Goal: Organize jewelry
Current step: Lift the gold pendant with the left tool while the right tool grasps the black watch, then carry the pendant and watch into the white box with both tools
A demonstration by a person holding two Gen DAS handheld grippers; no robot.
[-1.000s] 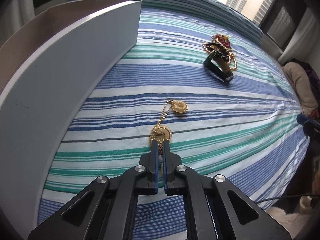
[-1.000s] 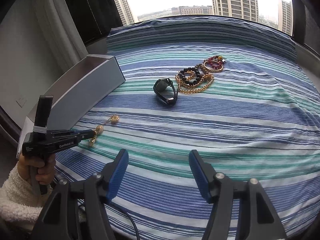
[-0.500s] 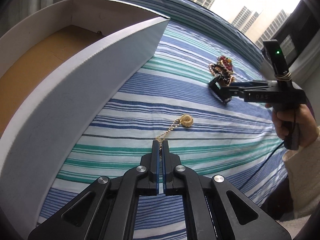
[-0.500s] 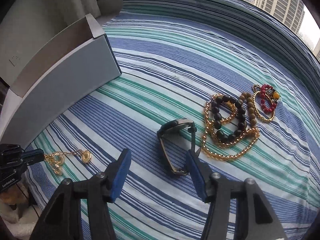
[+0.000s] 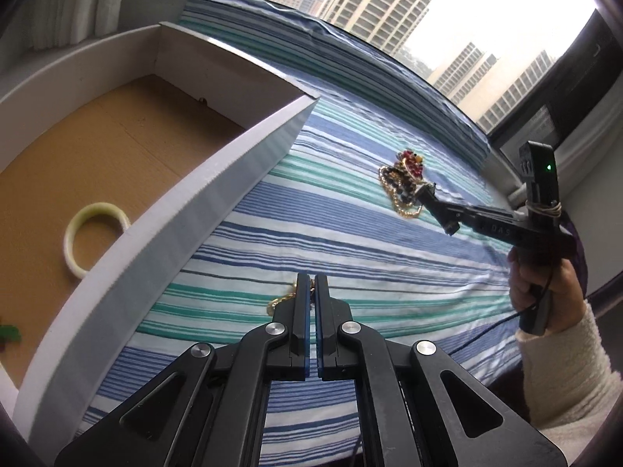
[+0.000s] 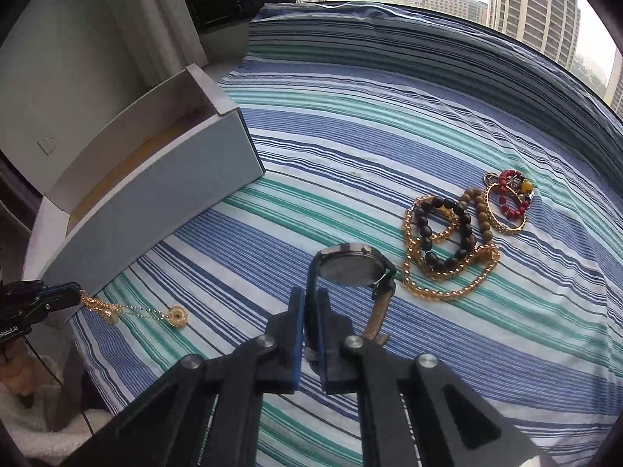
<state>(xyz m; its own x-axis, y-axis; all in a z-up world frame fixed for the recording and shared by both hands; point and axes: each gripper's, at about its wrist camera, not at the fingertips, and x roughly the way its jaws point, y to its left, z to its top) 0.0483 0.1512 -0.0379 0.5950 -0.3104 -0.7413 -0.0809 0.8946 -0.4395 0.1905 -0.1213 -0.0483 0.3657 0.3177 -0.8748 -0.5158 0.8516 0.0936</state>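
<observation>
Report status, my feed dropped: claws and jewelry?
Left claw shut on gold necklace. Right claw shut on watch strap. Bead pile on bed; path to box open.

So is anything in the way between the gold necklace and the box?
Only the box's near wall. The left gripper, holding the gold necklace, must lift it over that wall; the striped sheet between looks bare.

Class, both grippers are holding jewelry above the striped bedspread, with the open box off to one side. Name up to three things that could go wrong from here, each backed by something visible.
1. The left gripper pinches only one end of the gold chain; its pendant trails on the bedspread and may snag.
2. The right gripper clamps just the strap of the watch, so it could swing or slip.
3. The watch lies close to the bead necklaces, which might get dragged along.
</observation>
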